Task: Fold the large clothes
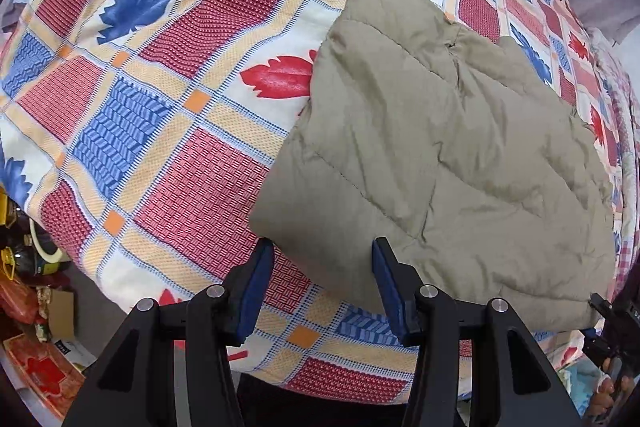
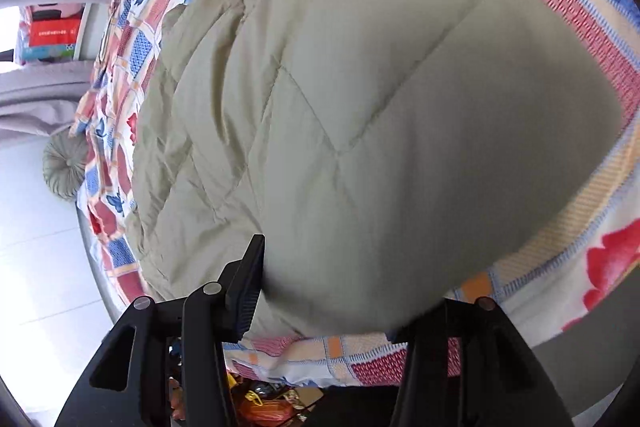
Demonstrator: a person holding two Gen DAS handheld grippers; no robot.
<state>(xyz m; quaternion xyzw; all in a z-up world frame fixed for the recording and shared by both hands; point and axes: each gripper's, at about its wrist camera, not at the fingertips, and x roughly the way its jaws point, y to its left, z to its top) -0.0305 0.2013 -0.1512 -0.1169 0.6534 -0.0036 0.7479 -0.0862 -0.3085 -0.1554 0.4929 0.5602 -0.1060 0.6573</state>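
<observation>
A large olive-green quilted jacket (image 1: 440, 147) lies on a bed with a red, blue and cream patchwork cover (image 1: 160, 107). My left gripper (image 1: 320, 279) is open, its blue pads straddling the jacket's near left corner just above the cover. In the right wrist view the jacket (image 2: 360, 107) fills most of the frame. My right gripper (image 2: 332, 291) is open around the jacket's near edge; its left finger (image 2: 248, 287) shows, the right finger is hidden under the fabric. The right gripper also shows at the far right of the left wrist view (image 1: 608, 323).
The bed's near edge (image 1: 340, 383) drops to a floor with boxes and clutter (image 1: 36, 307) at left. A round green cushion (image 2: 64, 167) and grey curtains (image 2: 40, 87) lie beyond the bed's far side. Pale floor tiles (image 2: 40, 267) show at left.
</observation>
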